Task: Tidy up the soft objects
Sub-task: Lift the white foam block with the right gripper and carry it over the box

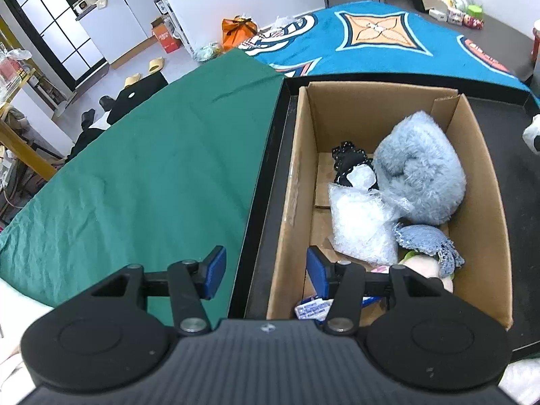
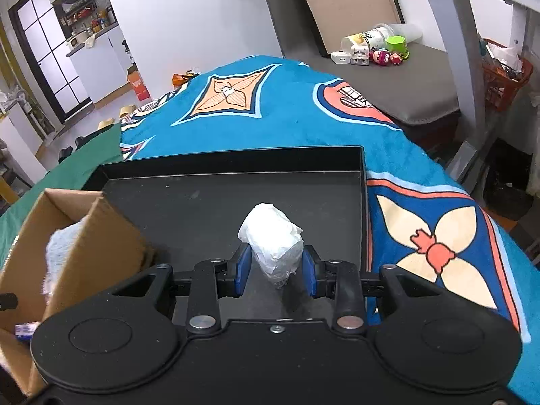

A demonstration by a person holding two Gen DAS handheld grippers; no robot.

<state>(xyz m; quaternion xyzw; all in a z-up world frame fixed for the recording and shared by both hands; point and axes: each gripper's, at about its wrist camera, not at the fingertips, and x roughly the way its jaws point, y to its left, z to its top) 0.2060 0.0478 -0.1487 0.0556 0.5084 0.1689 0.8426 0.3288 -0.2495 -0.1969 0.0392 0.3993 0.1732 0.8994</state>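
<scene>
Fluffy pale-blue plush (image 1: 422,172), brown box (image 1: 479,202)

Left hand-held gripper (image 1: 266,271) agape, right (image 2: 276,266) clamped.

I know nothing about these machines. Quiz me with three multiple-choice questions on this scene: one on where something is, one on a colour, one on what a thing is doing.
1. Where is the fluffy blue plush?
A. on the green cloth
B. inside the cardboard box
C. on the floor

2. What colour are the pads on the tongs?
A. blue
B. red
C. yellow

3. What are the right tongs doing?
A. hanging empty
B. pushing the box
C. clamped on a white wrapped bundle

Answers:
1. B, the plush lies between the box walls beside a bubble-wrap packet.
2. A, both pairs carry blue pads.
3. C, the pads press on both sides of the bundle, over the black tray.
</scene>
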